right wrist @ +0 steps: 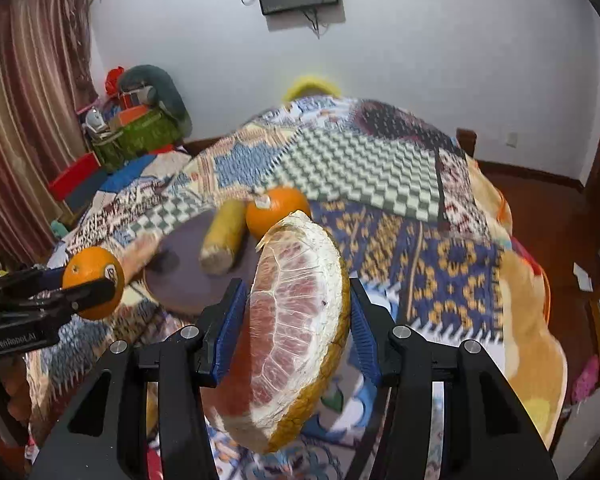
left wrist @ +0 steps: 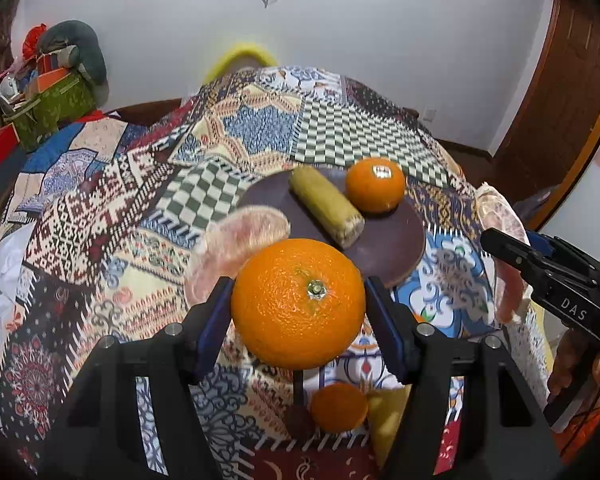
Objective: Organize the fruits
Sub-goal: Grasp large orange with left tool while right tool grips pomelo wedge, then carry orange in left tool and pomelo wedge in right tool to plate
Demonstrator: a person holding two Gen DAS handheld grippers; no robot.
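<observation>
Above a patchwork-covered table (left wrist: 340, 132), the left gripper (left wrist: 298, 304) clamps an orange (left wrist: 298, 304); the right gripper (right wrist: 296, 320) clamps a pomelo wedge (right wrist: 296, 320). Only the left view shows fruit (left wrist: 339, 408) below.

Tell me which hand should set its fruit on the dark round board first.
Left, probably. The left gripper holds an orange right at the board's bare near edge. The right gripper holds a pomelo wedge off to the side.
</observation>
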